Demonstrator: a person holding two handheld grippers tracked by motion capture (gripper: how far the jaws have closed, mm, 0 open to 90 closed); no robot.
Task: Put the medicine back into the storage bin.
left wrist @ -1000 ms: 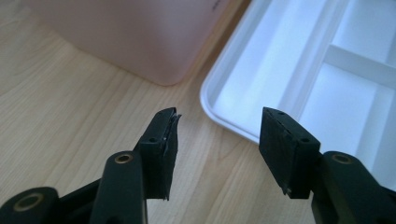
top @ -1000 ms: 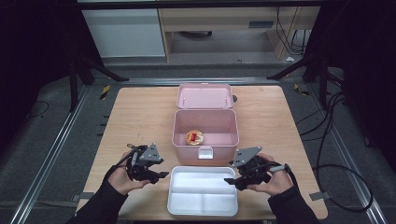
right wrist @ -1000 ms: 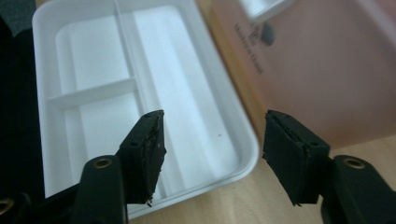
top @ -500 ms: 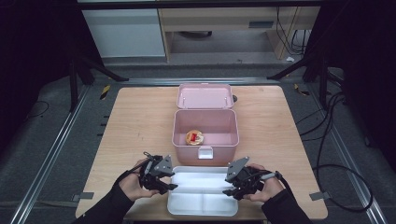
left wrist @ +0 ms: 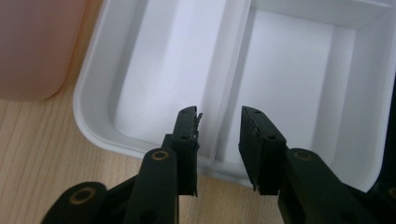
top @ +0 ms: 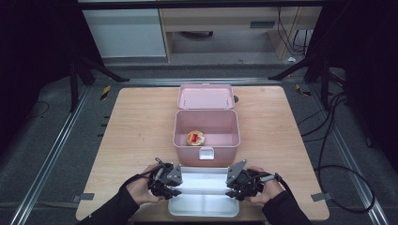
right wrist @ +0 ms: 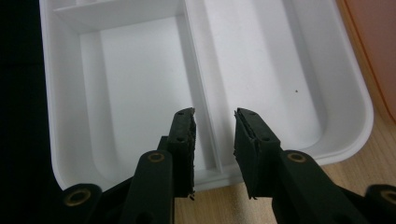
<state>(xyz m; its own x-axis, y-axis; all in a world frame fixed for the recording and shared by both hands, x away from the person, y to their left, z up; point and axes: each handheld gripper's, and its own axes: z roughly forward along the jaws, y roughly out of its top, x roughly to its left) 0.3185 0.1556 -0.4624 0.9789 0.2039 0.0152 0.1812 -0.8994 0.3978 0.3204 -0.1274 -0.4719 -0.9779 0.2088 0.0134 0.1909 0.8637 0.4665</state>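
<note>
The high view looks forward and down over the whole wooden table (top: pixel 141 131), from far off. Each gripper view rides close above one end of the white divided tray (left wrist: pixel 107 135), looking down along its own jaws. All three share that tray, whose centre wall (right wrist: pixel 205 121) appears in both close views.

White divided tray (top: pixel 202 206), pale pink box (top: pixel 206 123), light wood-grain table (top: pixel 136 126), black jaws
</note>
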